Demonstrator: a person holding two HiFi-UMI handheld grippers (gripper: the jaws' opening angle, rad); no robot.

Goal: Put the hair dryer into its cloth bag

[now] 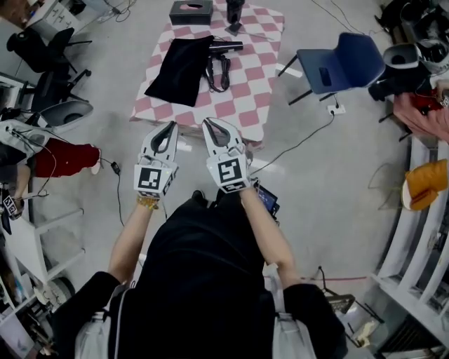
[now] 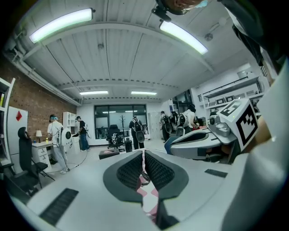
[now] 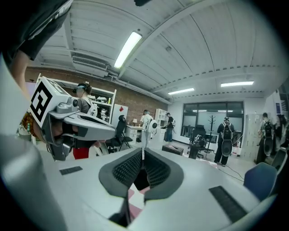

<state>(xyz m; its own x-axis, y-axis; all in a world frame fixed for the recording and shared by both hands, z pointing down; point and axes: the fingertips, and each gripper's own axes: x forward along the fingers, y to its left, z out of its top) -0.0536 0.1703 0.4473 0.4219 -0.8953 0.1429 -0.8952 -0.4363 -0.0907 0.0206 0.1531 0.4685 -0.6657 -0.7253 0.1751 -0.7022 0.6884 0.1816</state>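
Note:
On the pink-and-white checked table lies a black cloth bag, flat, at the left. A black hair dryer lies to its right with its coiled cord below it. My left gripper and right gripper hover side by side just short of the table's near edge, both shut and empty. In the left gripper view the shut gripper points nearly level across the room, with checked cloth under it. The right gripper looks the same way, with a dark patch between its jaws.
A black box and a dark stand sit at the table's far end. A blue chair stands to the right, cables cross the floor, and desks and shelving line both sides. Several people stand far off in the room.

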